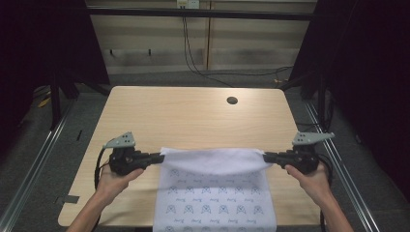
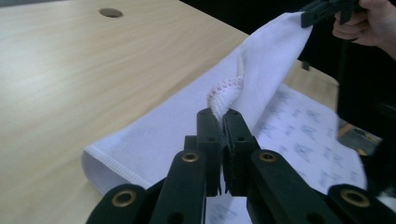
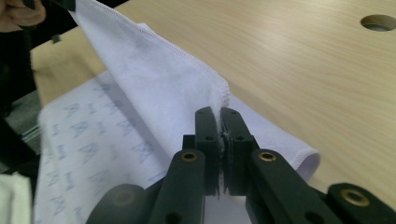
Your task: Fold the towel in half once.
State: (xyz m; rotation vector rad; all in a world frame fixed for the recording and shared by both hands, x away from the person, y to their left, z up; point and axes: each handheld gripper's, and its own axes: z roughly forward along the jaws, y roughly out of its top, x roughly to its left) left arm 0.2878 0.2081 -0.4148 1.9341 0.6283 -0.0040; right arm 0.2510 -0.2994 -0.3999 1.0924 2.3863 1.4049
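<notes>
the worktop (image 1: pixel 193 116) carries a white cloth (image 1: pixel 212 193) lying near its front edge, printed side up, long axis running front to back. the cloth's far edge is lifted and folded toward the person, stretched crosswise between the left tongs (image 1: pixel 157 157) and right tongs (image 1: pixel 269 156), each pressed together on one corner, equally near; the fold likely lands forward.

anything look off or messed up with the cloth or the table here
Nothing stands out. The white cloth is pinched at two corners, one in the left claw and one in the right claw, and folds evenly over its printed side. No stains or tears show, and the table looks undamaged.
</notes>
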